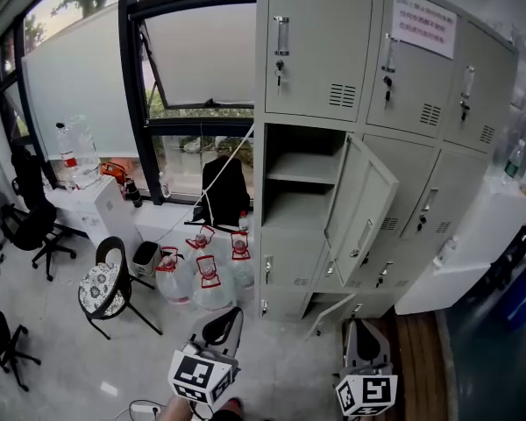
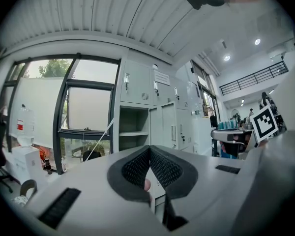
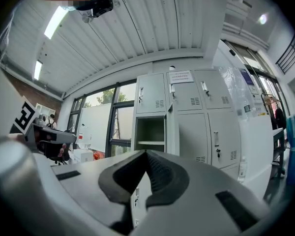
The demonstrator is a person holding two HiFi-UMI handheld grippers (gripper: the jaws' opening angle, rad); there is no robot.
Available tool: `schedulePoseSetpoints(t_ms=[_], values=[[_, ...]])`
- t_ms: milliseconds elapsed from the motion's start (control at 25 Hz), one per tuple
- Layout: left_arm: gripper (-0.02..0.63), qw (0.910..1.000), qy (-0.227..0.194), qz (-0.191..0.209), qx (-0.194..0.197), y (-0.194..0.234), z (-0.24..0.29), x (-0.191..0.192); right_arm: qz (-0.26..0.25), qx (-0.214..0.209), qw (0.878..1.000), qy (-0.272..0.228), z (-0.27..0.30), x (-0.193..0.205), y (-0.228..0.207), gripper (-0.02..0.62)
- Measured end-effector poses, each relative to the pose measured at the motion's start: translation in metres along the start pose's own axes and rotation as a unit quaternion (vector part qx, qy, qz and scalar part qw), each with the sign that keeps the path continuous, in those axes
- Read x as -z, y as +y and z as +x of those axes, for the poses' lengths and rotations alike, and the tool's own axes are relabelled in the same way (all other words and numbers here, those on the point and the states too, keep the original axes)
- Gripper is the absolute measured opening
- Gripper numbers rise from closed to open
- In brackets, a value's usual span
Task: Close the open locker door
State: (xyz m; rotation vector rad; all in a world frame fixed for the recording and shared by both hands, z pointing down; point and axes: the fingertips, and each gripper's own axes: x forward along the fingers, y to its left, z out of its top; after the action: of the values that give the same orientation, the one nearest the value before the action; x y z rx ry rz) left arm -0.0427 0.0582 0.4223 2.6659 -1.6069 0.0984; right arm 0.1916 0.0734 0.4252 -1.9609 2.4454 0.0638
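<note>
A bank of grey lockers (image 1: 394,68) stands ahead. One middle-row door (image 1: 361,207) hangs open, swung out to the right of its empty shelved compartment (image 1: 300,178). That compartment (image 2: 132,129) also shows in the left gripper view, and in the right gripper view (image 3: 151,131) with the door's edge (image 3: 170,129) beside it. My left gripper (image 1: 223,327) is low at the bottom centre, well short of the lockers, jaws shut (image 2: 150,149) on nothing. My right gripper (image 1: 366,345) is held low at the bottom right, below the open door, also shut (image 3: 146,154) and empty.
Several water jugs (image 1: 202,270) stand on the floor left of the lockers, next to a small patterned chair (image 1: 105,288). A black office chair (image 1: 35,226) and a white cabinet (image 1: 92,204) sit by the window. A white counter (image 1: 473,244) stands right. A bottom-row door (image 1: 331,314) looks ajar.
</note>
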Motion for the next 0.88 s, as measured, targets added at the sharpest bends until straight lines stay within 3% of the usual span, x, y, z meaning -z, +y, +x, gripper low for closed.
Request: schedulePoseSetpoints(t_ms=[480, 880], values=[[0.021, 0.9999, -0.013, 0.004, 0.002, 0.035, 0.078, -0.007, -0.008, 0.001, 1.0, -0.014, 0.078, -0.001, -0.025, 0.015], [0.021, 0.9987, -0.004, 0.0, 0.052, 0.066, 0.169, -0.015, -0.016, 0.044, 0.999, -0.011, 0.148, -0.004, -0.054, 0.015]])
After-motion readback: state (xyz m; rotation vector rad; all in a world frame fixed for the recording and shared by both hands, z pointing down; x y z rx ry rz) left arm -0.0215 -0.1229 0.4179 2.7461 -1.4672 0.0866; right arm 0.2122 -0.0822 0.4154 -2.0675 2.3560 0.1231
